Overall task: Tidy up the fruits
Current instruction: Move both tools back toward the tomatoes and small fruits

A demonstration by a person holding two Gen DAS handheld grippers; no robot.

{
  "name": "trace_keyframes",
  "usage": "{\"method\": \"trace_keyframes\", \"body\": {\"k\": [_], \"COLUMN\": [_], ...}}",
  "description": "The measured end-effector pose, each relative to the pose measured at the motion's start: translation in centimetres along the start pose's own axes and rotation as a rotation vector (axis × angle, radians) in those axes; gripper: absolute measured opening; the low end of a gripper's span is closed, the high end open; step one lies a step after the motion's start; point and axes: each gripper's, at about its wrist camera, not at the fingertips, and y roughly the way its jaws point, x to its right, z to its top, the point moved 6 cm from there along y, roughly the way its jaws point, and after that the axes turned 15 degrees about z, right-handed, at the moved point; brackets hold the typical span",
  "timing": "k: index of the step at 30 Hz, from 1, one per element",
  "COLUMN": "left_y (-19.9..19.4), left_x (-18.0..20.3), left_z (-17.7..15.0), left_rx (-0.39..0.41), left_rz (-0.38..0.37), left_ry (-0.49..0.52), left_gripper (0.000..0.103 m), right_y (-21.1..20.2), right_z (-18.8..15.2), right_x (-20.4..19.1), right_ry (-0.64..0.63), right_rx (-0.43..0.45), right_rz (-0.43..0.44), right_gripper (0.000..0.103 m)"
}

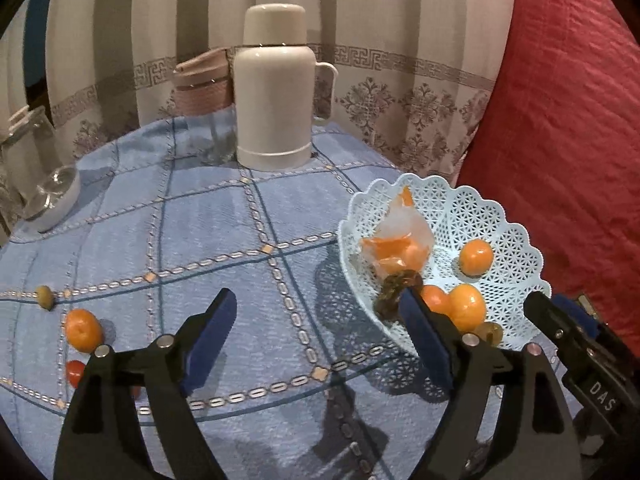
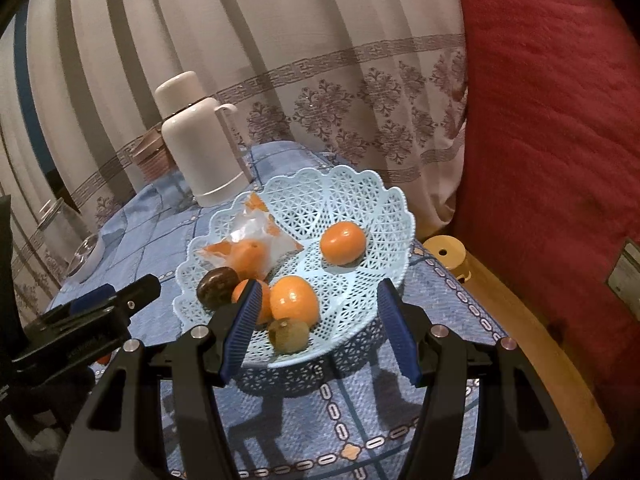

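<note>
Both of our grippers hang released, nothing between their blue pads: left gripper [image 1: 320,332] over the blue checked tablecloth [image 1: 240,216], right gripper [image 2: 320,320] straddling the near rim of the pale blue lattice plastic basket [image 2: 384,200]. Inside lie three orange mandarins [image 2: 343,245], a wrapped one, a dark brown fruit [image 2: 218,286] and a greenish one. We judge that nudging the rim could tip this light basket. One loose orange mandarin [image 1: 83,329] waits outside, far left; being round, it has no long axis.
</note>
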Motion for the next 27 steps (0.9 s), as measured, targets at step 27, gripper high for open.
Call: {"method": "trace_keyframes", "body": {"k": [27], "left_y": [-2.1], "left_x": [-7.1], "left_z": [-1.2], "left_rx": [0.027], "left_rz": [0.117], "left_ry": [-0.060], "left_gripper": [0.083], "right_y": [0.7], "right_z": [-4.2], "right_x": [-8.6], "right_ry": [-0.126], "right_rx": [-0.096], "right_rz": [0.119], "right_gripper": [0.062]}}
